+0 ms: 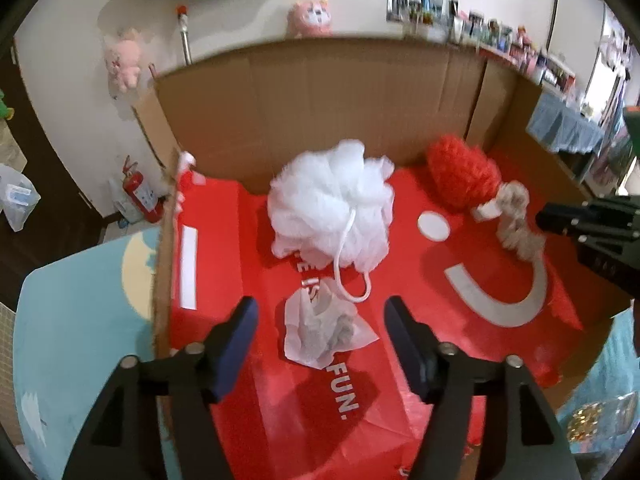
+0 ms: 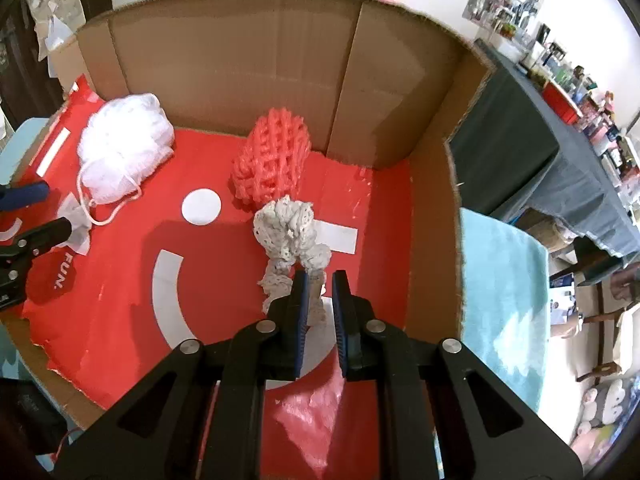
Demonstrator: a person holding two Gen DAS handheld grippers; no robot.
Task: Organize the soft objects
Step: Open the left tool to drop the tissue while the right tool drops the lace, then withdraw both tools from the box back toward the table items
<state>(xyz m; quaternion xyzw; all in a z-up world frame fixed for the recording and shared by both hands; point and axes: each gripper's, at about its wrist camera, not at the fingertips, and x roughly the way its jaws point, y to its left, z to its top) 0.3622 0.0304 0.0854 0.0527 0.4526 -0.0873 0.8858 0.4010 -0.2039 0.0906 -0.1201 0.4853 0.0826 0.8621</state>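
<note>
A cardboard box (image 1: 320,92) lined with a red printed bag holds the soft things. A white mesh bath puff (image 1: 332,204) sits at the back left, also in the right wrist view (image 2: 124,156). A red foam net (image 2: 272,156) lies at the back, also in the left wrist view (image 1: 464,172). A grey-white knitted rope (image 2: 292,236) lies in front of it. My right gripper (image 2: 320,280) has its jaws nearly closed around the rope's near end. My left gripper (image 1: 320,312) is open, its jaws on either side of a crumpled white tissue (image 1: 324,328).
The box (image 2: 436,240) stands on a light blue table (image 1: 80,300); its right wall is close to my right gripper. A shelf of small items (image 2: 580,92) and pink plush toys (image 1: 312,20) are beyond the box. A fire extinguisher (image 1: 138,192) stands on the floor at left.
</note>
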